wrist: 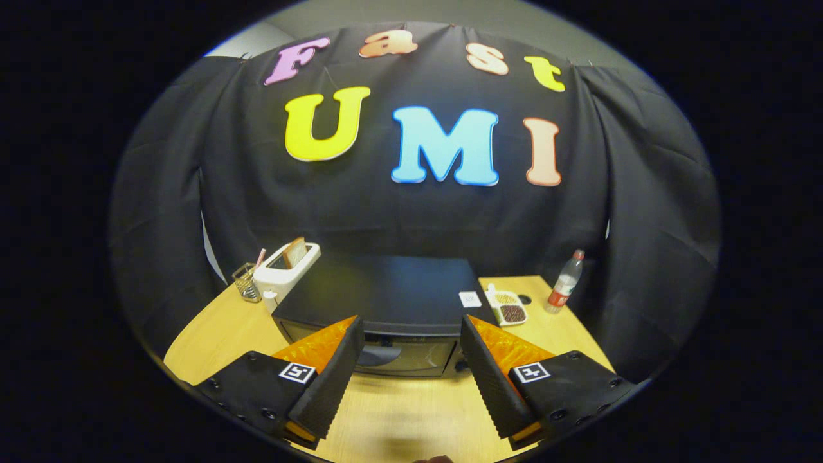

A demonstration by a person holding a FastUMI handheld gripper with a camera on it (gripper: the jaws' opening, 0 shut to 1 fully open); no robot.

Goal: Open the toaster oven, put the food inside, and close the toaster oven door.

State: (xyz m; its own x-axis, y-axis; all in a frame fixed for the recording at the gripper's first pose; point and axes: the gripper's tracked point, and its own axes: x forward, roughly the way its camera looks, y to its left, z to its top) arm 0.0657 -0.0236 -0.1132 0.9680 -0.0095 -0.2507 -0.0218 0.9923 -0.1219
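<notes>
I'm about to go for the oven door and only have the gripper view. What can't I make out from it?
- Toaster oven door: its ends are hidden behind the open gripper's fingers; handle not clear.
- Toaster oven's inside: glass too dark.
- Food in the white dish: too small to identify.
- Metal basket contents: too small.

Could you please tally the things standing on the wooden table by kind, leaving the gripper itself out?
Toaster oven, door closed, just ahead of the open fingers: 1
Pop-up toaster with a slice in it: 1
Wire holder: 1
Two-part dish of food: 1
Bottle: 1
Small white card on the oven's top: 1
Total: 6
</notes>
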